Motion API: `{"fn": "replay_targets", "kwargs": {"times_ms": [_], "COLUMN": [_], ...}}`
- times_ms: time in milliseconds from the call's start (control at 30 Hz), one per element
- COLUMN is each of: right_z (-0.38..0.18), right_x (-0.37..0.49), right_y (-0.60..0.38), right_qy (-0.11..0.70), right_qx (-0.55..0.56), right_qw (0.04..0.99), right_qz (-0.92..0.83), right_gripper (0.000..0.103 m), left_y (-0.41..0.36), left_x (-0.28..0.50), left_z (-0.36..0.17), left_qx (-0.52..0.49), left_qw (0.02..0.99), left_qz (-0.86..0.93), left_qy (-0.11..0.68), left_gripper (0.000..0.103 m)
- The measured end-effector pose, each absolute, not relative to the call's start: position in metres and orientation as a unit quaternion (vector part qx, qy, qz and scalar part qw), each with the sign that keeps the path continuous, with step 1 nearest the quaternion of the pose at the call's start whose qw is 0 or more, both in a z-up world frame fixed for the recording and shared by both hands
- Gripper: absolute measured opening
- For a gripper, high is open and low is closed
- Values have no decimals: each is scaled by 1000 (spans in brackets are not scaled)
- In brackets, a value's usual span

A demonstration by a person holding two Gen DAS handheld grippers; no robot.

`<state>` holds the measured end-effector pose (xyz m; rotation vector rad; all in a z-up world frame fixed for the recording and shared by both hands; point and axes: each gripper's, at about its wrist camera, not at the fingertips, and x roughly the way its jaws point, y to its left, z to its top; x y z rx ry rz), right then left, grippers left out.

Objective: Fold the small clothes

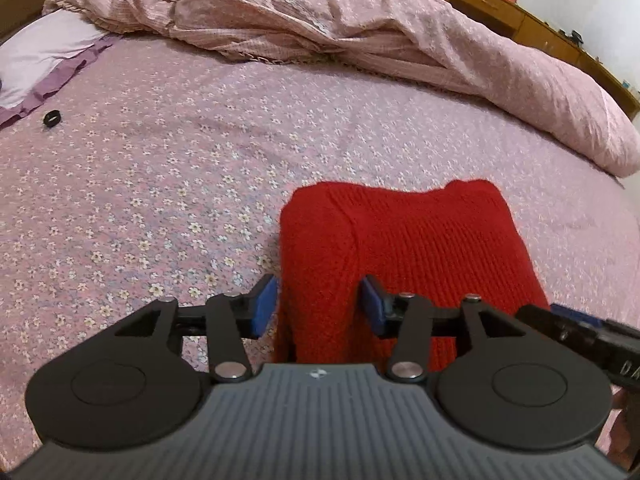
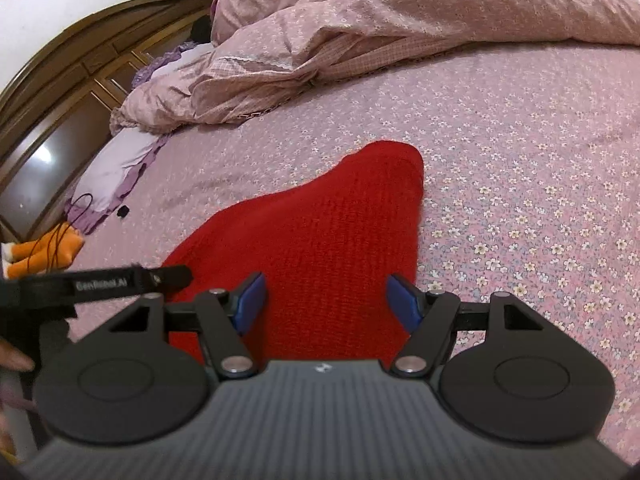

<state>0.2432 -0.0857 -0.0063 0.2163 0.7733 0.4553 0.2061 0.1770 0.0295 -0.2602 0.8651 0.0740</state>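
A pink bedsheet printed with small white flowers (image 1: 160, 168) spreads out ahead of the claw on every side. Far ahead, a rumpled dusty-pink floral quilt (image 1: 320, 20) lies heaped across the sheet. Ahead and to the left sits a pale lilac pillow with a purple ruffled edge (image 1: 36, 60), with a small black ring (image 1: 51, 118) just beside it. Further left, an orange plush toy (image 2: 40, 254) rests near a curved dark wooden headboard (image 2: 60, 80).

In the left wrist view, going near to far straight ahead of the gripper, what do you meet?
Left gripper, open → red knit garment → bare flowered bedsheet → rumpled pink duvet.
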Motion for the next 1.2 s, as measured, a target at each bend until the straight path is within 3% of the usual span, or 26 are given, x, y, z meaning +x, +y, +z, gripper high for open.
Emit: {"fn": "replay_targets", "kwargs": {"times_ms": [67, 133, 333, 367, 400, 733, 967, 1200], "right_z": [-6, -4, 1, 1, 0, -16, -27, -39], "right_x": [243, 242, 248, 249, 251, 277, 288, 296], "right_y": [-86, -88, -95, -96, -96, -97, -94, -96], "right_qy": [374, 377, 405, 411, 419, 484, 503, 517], "right_qx": [104, 101, 97, 95, 92, 125, 130, 145], "right_qw": [895, 894, 880, 878, 875, 835, 820, 805], "right_qz": [220, 222, 227, 226, 223, 231, 240, 252], "right_gripper": [70, 70, 71, 82, 86, 85, 93, 94], "left_y": [177, 179, 184, 184, 183, 180, 188, 192], "left_x": [204, 201, 191, 191, 191, 203, 212, 216], "left_z": [34, 37, 41, 40, 38, 16, 5, -2], "left_qx": [-121, -115, -133, -137, -138, -151, -172, -179], "left_qw": [899, 896, 882, 879, 875, 859, 847, 843], "left_qz": [38, 41, 14, 9, 4, 0, -13, -21], "left_qy": [420, 427, 452, 457, 464, 489, 503, 506], "left_gripper": [61, 73, 84, 85, 86, 92, 95, 97]}}
